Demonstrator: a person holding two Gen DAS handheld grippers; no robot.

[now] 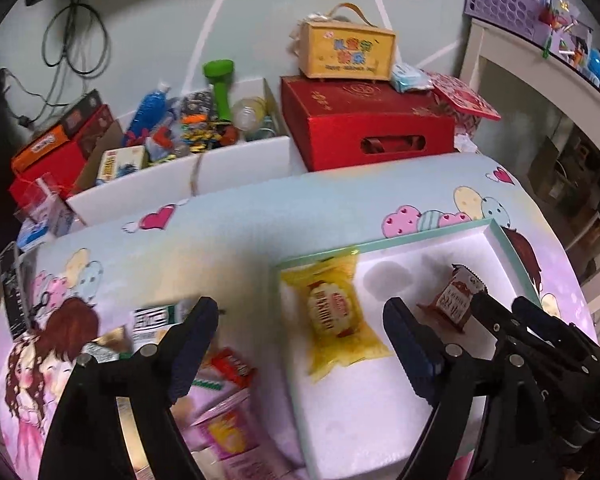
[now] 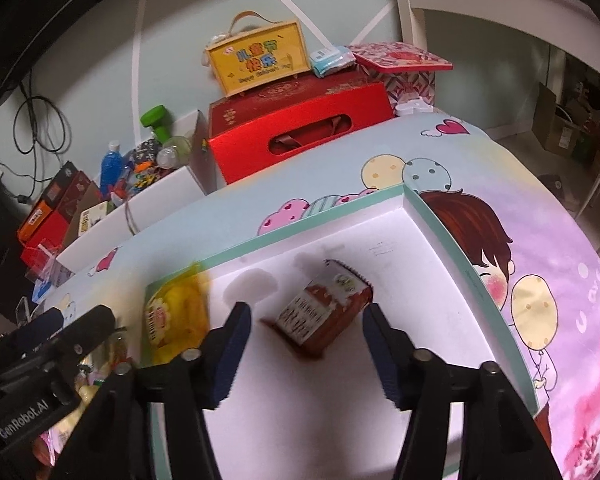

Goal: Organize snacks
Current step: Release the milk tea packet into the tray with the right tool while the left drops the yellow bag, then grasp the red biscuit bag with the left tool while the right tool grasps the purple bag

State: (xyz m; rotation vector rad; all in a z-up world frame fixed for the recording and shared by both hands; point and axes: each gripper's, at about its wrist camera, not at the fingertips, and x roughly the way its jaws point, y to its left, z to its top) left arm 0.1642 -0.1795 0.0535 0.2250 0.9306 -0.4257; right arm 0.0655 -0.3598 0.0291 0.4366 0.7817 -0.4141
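Observation:
A shallow white box with a teal rim (image 1: 380,242) (image 2: 300,228) lies on the cartoon-print tablecloth. A yellow snack packet (image 1: 334,316) (image 2: 176,320) rests flat at the box's left end. My left gripper (image 1: 300,318) stands open and wide around it, pads clear of it. A brown snack packet (image 2: 320,318) (image 1: 456,300) lies tilted in the box's middle. My right gripper (image 2: 308,314) is open, its fingers either side of that packet and not pressing on it. More loose snack packets (image 1: 224,376) are piled on the cloth left of the box.
Behind the table stand a red gift box (image 1: 364,124) with a yellow carry box (image 1: 348,52) on top, and a white bin of toys (image 1: 180,132). A white shelf unit (image 1: 540,76) is at the right. The table edge curves away on the right.

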